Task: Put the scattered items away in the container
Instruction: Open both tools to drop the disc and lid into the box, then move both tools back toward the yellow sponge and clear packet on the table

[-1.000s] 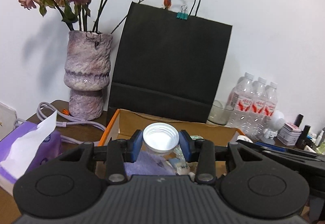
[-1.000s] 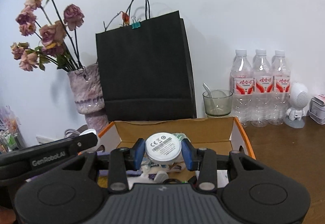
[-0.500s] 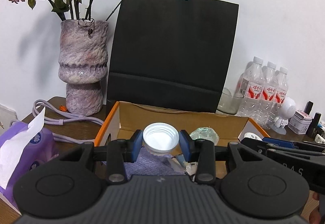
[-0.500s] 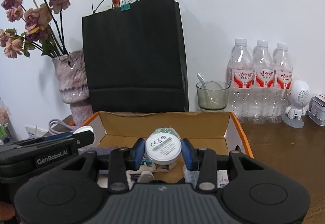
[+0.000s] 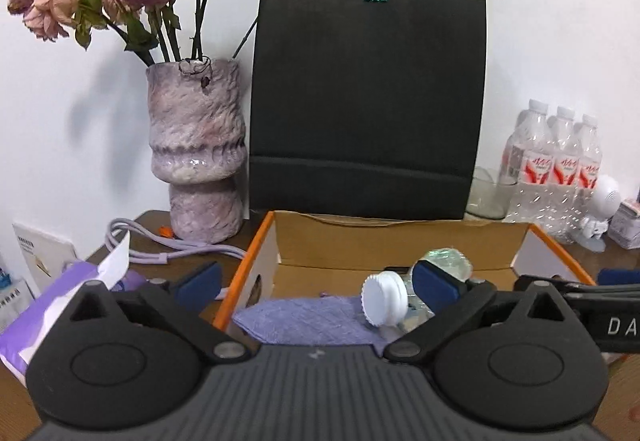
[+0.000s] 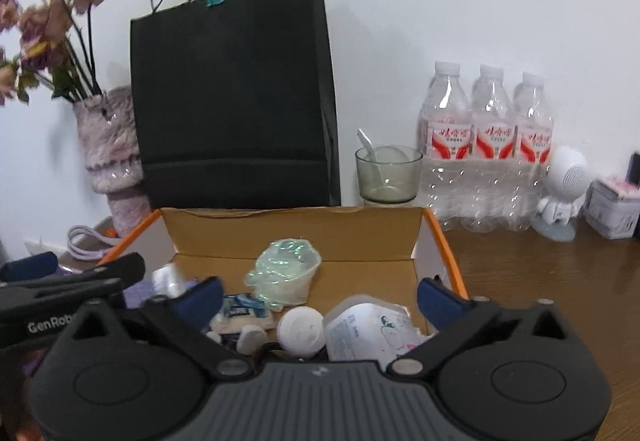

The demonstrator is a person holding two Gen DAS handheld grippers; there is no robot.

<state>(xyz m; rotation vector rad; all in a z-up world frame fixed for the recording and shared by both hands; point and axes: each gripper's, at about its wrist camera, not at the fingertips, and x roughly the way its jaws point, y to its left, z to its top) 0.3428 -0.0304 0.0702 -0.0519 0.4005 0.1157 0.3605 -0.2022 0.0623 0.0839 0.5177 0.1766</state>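
**Both grippers let go over the box**

The left gripper (image 5: 316, 283) hangs over the near left corner of the cardboard box (image 5: 384, 237), its jaws opening wide with nothing pressed between the pads; the white cap (image 5: 385, 303) it was positioned to drop is tumbling just inside the box, above a purple cloth (image 5: 308, 321). The right gripper (image 6: 320, 295) sits over the box's near edge, jaws likewise opening and empty, and a round white disc (image 6: 302, 331) lies in the box below it (among wrappers and a crumpled plastic cup (image 6: 286, 273)). Releasing from above the box probably lets each item land inside.
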